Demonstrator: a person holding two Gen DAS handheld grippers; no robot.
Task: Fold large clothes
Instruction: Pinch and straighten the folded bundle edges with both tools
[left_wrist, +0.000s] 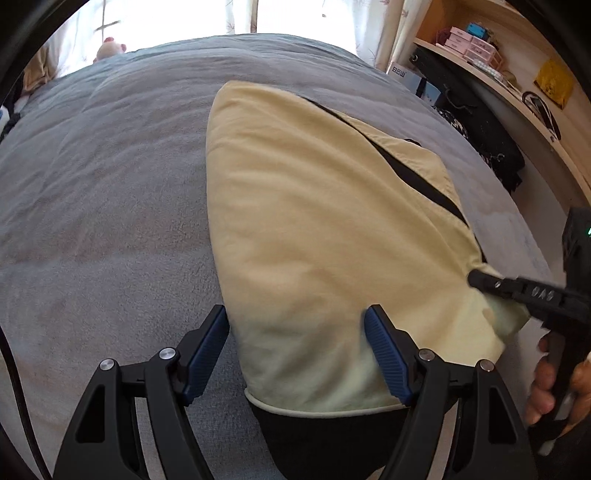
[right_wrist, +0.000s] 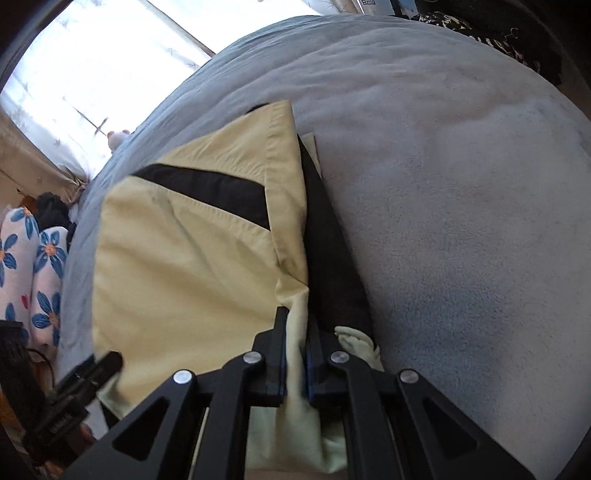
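A pale yellow garment (left_wrist: 325, 229) with black panels lies partly folded on a grey-blue blanket (left_wrist: 110, 192). My left gripper (left_wrist: 297, 328) is open, its blue pads either side of the garment's near edge, just above the cloth. My right gripper (right_wrist: 295, 332) is shut on a fold of the yellow garment (right_wrist: 192, 258) at its right near corner; it also shows in the left wrist view (left_wrist: 517, 291), at the garment's right edge. The left gripper's tip shows in the right wrist view (right_wrist: 107, 363) at the garment's left near edge.
The blanket (right_wrist: 461, 221) covers the bed. A wooden shelf (left_wrist: 517, 74) with boxes and a dark bag (left_wrist: 480, 122) stand to the right. A curtained window (right_wrist: 85, 74) and a pink toy (left_wrist: 109, 46) are at the far end. Floral bedding (right_wrist: 33, 266) lies at the left.
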